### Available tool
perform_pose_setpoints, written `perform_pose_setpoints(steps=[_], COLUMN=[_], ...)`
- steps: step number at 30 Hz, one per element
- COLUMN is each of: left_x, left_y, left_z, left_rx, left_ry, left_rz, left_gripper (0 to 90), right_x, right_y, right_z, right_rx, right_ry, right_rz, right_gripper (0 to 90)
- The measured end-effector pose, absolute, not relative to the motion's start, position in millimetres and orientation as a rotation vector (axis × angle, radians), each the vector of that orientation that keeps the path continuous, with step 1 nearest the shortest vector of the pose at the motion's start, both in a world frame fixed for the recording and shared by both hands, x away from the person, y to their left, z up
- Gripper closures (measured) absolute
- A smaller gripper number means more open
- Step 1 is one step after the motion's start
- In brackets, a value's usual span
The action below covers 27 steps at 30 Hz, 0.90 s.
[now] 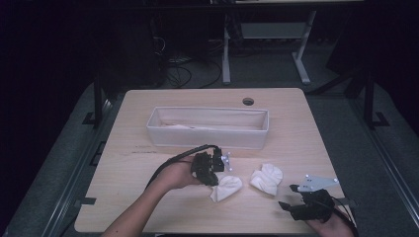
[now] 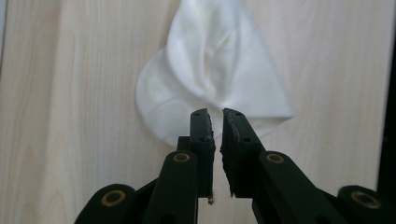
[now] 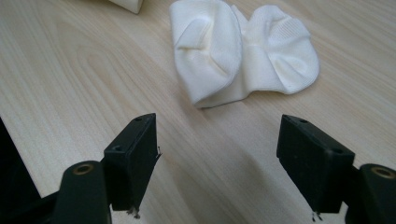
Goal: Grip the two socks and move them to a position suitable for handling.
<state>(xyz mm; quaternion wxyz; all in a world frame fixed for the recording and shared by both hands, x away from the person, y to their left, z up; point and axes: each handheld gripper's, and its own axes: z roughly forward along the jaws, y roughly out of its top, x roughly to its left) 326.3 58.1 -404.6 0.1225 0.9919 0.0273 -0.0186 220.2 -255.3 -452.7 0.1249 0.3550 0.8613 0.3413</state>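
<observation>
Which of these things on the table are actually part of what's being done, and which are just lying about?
In use:
- left gripper, jaws nearly shut, over the left sock
- right gripper, jaws open, short of the right sock
- white fabric bin, probably where the socks go

Lying about:
- desk legs beyond the table
- floor cables

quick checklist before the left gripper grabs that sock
1. Left gripper lined up with the near sock: ok, sock lies just past its tips.
2. Jaws wide enough to take the sock: not ok, nearly shut with nothing between them.
3. Right gripper out of the way: ok, open over bare table.
4. Second sock apart from the first: ok.
5. Bin reachable behind: ok.
6. Room inside the bin: cannot tell.
</observation>
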Motion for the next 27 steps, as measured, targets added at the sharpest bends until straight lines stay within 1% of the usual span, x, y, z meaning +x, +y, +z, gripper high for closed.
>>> perform_pose_setpoints(steps=[3,8,13,14,20,23,27], left_x=[329.7,334.8,341.0,342.6,348.2,351.8,351.7], left_y=[59.5,59.1,57.3,56.3,56.7,59.3,65.5], left_z=[-411.1,-422.9,-429.7,-429.5,-430.1,-428.2,-419.1], left_rx=[2.908,2.934,2.953,2.955,2.956,2.956,2.908], left_ry=[0.106,0.138,0.130,0.128,0.141,0.176,0.181], left_rz=[-0.049,-0.091,-0.086,-0.065,-0.033,0.032,0.038], left_gripper=[83.6,84.3,84.3,84.3,83.3,83.1,82.4], right_x=[220.2,220.3,219.8,220.0,219.3,219.0,218.6], right_y=[-255.1,-256.3,-256.3,-256.2,-255.8,-255.3,-253.9], right_z=[-452.7,-452.9,-452.3,-452.5,-451.8,-451.5,-450.1], right_rx=[1.032,1.027,1.029,1.029,1.026,1.025,1.010], right_ry=[2.512,2.507,2.506,2.508,2.512,2.510,2.509], right_rz=[0.994,0.998,1.000,0.999,0.997,0.998,1.005], right_gripper=[28.3,28.3,28.3,28.3,28.3,28.3,29.0])
